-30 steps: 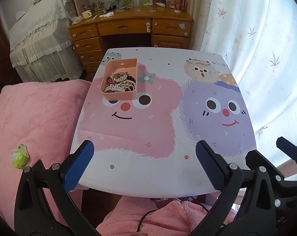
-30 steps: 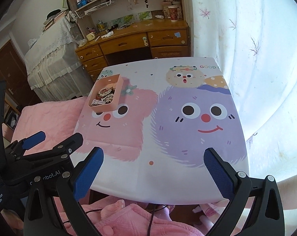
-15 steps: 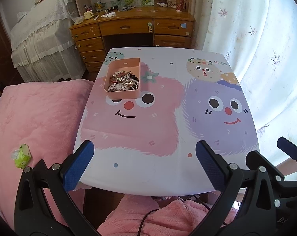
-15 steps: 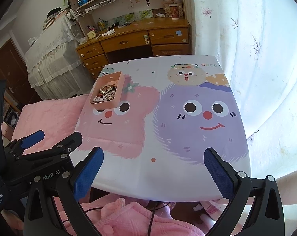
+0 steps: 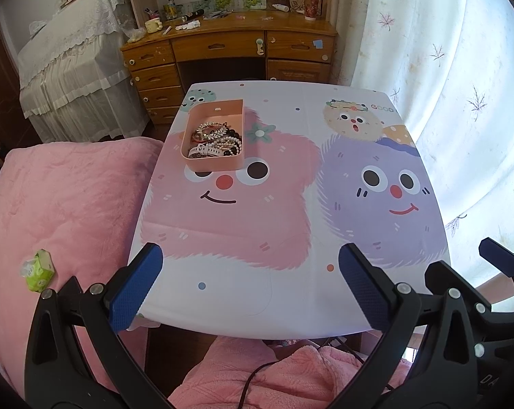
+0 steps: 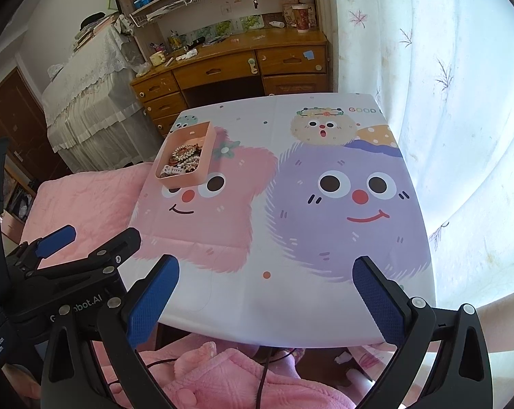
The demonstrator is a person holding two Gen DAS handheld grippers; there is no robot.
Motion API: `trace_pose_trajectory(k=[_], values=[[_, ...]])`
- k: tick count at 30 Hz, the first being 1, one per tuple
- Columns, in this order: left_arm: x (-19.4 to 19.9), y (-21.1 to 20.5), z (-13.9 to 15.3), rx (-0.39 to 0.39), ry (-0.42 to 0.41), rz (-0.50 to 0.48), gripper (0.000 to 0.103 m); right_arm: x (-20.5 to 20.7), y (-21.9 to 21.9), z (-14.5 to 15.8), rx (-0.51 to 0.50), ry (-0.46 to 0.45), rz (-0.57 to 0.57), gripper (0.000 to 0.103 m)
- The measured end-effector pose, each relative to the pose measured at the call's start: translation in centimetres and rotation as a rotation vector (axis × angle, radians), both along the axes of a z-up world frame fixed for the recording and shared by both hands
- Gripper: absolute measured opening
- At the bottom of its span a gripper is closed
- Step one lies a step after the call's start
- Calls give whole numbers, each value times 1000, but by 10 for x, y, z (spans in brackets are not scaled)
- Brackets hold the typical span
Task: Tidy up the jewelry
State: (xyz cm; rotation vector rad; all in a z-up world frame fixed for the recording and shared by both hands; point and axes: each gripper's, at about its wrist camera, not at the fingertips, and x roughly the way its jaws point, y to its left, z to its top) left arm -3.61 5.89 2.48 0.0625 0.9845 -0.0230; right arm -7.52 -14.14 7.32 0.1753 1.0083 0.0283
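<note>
A tangle of pearl, gold and dark bead jewelry (image 5: 215, 139) fills the pink tray (image 5: 213, 164) at my table's (image 5: 291, 289) far left. My left tool (image 5: 248, 284) and right tool (image 6: 265, 293) hover spread, empty, near its front edge.

The table (image 5: 291, 231) is bare across its near half and whole right side. One obstacle stands on it: the pink tray (image 5: 213, 163) of jewelry (image 5: 216, 138) at the far left. Both grippers, left (image 5: 250, 283) and right (image 6: 267, 300), hang spread wide over the near edge, well apart from the tray.
</note>
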Motion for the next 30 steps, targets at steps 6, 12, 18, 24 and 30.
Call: trace_pose_trajectory(k=[6, 12, 18, 24, 30], values=[[2, -1, 1, 0, 1, -1, 103, 0, 1, -2, -1, 0, 2, 103], [1, 0, 0, 0, 1, -1, 103, -6, 3, -1, -1, 7, -3, 103], [2, 0, 1, 1, 2, -1, 103, -10, 1, -6, -1, 15, -7, 103], [0, 1, -1, -1, 5, -2, 103, -3, -2, -8, 0, 22, -10, 103], [0, 1, -1, 1, 4, -2, 103, -2, -3, -8, 2, 25, -11, 103]])
